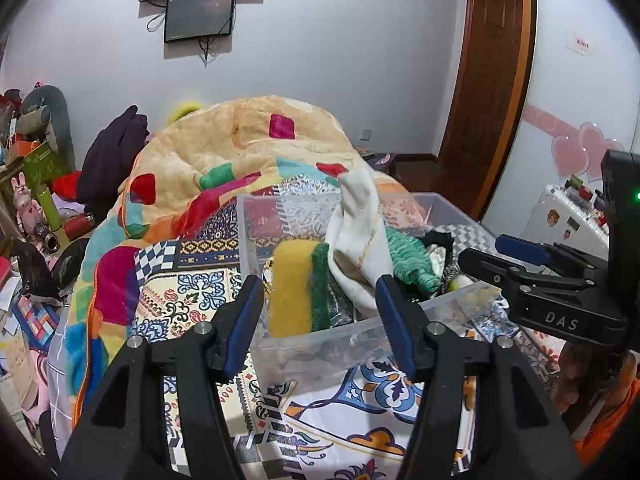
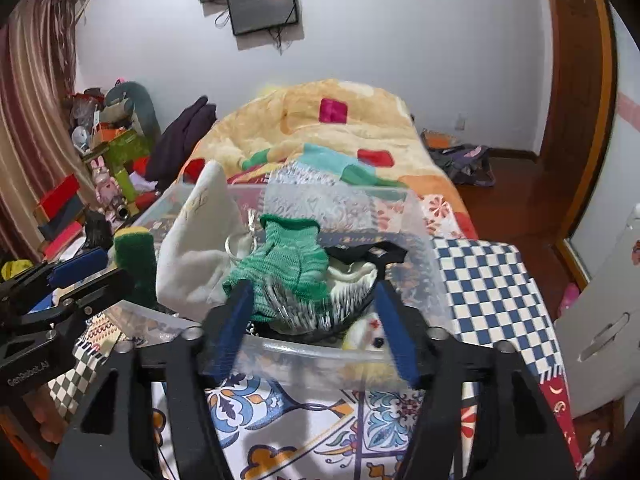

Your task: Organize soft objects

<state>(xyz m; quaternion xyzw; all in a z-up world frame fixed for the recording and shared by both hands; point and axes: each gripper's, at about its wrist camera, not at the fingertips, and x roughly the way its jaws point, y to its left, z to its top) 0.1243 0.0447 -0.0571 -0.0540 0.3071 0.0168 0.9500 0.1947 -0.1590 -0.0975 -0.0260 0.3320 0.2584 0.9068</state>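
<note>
A clear plastic bin (image 1: 320,336) (image 2: 424,216) stands on the patterned bedsheet. In it are a yellow and green sponge (image 1: 298,286) (image 2: 134,256), a white cloth (image 1: 360,240) (image 2: 200,248), a green knit piece (image 1: 412,258) (image 2: 286,264) and a black strap (image 2: 368,254). My left gripper (image 1: 320,300) is open and empty, hovering at the bin's near left corner just before the sponge. My right gripper (image 2: 312,308) is open and empty at the bin's near rim, facing the green knit piece. A pale plush toy (image 2: 364,336) lies low in the bin.
A crumpled orange quilt (image 1: 240,148) (image 2: 340,128) is heaped on the bed behind the bin. Boxes and toys (image 1: 36,184) are piled at the left. A white cabinet (image 2: 600,320) stands at the right, with a wooden door (image 1: 492,80) beyond.
</note>
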